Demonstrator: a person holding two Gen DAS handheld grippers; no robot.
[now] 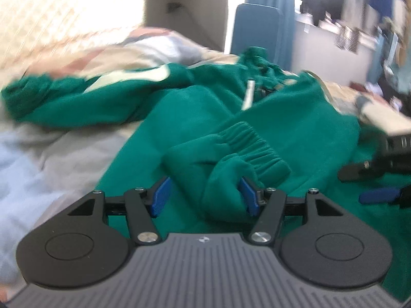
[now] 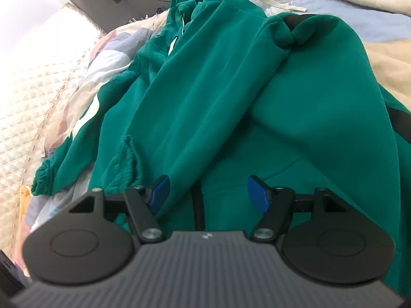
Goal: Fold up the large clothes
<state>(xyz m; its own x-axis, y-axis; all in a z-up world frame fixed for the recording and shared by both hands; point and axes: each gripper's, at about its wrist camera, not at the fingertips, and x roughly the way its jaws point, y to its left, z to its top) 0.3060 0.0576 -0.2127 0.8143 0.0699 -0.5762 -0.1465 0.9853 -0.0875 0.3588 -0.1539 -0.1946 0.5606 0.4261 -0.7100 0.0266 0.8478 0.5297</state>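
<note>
- Left wrist view shows a green hoodie (image 1: 295, 118) spread over a patchwork bedspread (image 1: 51, 148), with one sleeve folded back across the body so that its ribbed cuff (image 1: 246, 141) lies straight ahead of the left gripper (image 1: 205, 195).
- That gripper's jaws stand wide; the bunched end of the sleeve sits between them and against the right-hand blue pad (image 1: 248, 195), while the left-hand pad is clear of the cloth. No firm pinch shows.
- The sleeve's long axis runs from the gripper up and to the right, towards the hood and its pale drawstring (image 1: 248, 95).
- Right wrist view has the right gripper (image 2: 208, 195) also wide, holding nothing, poised just above the hoodie's front (image 2: 295, 141) with the dark zip (image 2: 197, 205) running between its pads.
- The other sleeve (image 2: 77, 148) trails off to the left onto the bedspread, its cuff (image 2: 41, 177) well apart from both grippers.
- Judged from this, the left gripper is nearer the folded sleeve, and the trailing sleeve is not yet folded in.
</note>
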